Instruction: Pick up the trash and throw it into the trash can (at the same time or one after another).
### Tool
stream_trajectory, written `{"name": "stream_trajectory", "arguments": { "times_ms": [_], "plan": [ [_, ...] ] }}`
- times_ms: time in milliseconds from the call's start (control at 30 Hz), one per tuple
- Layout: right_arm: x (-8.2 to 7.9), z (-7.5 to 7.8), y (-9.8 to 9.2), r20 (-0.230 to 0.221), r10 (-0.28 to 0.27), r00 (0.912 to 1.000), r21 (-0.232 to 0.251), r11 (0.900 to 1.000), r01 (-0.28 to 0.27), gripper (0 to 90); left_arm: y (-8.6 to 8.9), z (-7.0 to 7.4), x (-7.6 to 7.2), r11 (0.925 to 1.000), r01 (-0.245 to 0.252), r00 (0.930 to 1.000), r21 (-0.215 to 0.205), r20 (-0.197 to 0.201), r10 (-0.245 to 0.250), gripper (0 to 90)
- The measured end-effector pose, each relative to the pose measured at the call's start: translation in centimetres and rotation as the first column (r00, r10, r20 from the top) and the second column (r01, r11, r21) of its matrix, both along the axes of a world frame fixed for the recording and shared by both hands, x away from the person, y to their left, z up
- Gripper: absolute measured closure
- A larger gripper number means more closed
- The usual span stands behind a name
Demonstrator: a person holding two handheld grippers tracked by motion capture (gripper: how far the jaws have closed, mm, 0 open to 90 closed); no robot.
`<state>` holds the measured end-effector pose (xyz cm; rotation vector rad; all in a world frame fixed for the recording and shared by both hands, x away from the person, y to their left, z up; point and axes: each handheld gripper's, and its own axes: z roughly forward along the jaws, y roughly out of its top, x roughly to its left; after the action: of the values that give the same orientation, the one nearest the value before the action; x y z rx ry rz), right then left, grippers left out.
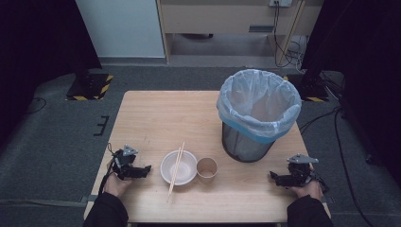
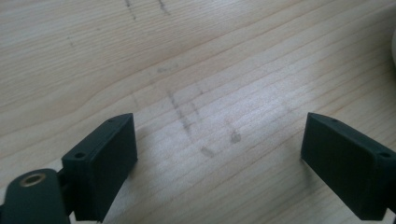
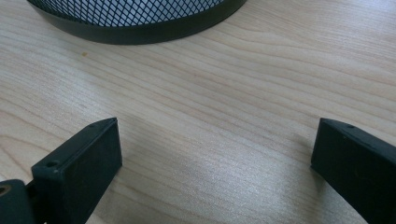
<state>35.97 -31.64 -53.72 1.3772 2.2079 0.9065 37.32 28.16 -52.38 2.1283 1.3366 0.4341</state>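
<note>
Flanking bowl (chopsticks across), left gripper and right gripper, both spread, empty.

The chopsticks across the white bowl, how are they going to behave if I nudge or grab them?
The chopsticks look thin and stiff, probably light. They lie across the white bowl with the near ends past its rim, so a nudge would likely make them slide or roll off. Being a loose pair, one may slip free from a pinch.

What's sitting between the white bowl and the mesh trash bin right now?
In the high view, a brown paper cup stands between the white bowl and the mesh trash bin, right beside the bowl. A pair of chopsticks lies across the bowl.
</note>
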Motion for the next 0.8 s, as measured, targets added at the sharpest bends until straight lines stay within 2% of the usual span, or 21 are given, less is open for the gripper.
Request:
{"name": "stream_trajectory", "arguments": {
  "times_ms": [100,133,167,300,400,533,600,800],
  "plan": [
    [0.0,0.0,0.0,0.0,-0.002,1.0,0.0,1.0,0.002,1.8,0.3,0.7,-0.2,0.9988,-0.043,0.9991,-0.022,0.002,0.043,11.6],
    [0.0,0.0,0.1,0.0,-0.005,1.0,-0.004,1.0,0.005,1.2,0.3,1.3,-0.5,0.9975,-0.056,0.998,-0.045,0.029,0.057,12.5],
    [0.0,0.0,0.1,0.0,-0.005,1.0,-0.004,1.0,0.005,1.2,0.3,1.3,-0.5,0.9975,-0.056,0.998,-0.045,0.029,0.057,12.7],
    [0.0,0.0,0.3,-0.006,-0.011,0.9999,-0.012,1.0,0.011,0.7,0.2,2.6,-1.0,0.9954,-0.063,0.9944,-0.072,0.08,0.069,13.1],
    [0.0,0.1,0.4,-0.011,-0.016,0.9998,-0.01,1.0,0.016,0.6,0.0,3.5,-1.2,0.9925,-0.059,0.991,-0.107,0.113,0.071,13.5],
    [0.0,0.1,0.5,-0.01,-0.02,0.9997,-0.018,1.0,0.02,0.4,-0.1,4.8,-1.6,0.9852,-0.061,0.9827,-0.16,0.163,0.087,14.7],
    [0.0,0.1,0.6,-0.015,-0.022,0.9996,-0.017,1.0,0.022,0.4,-0.2,5.3,-1.6,0.9835,-0.063,0.9801,-0.169,0.175,0.093,15.0],
    [0.0,0.2,0.8,-0.031,-0.03,0.9991,-0.022,0.999,0.029,0.4,-0.4,7.3,-2.2,0.9741,-0.066,0.9605,-0.217,0.251,0.12,15.0]
  ]
}}
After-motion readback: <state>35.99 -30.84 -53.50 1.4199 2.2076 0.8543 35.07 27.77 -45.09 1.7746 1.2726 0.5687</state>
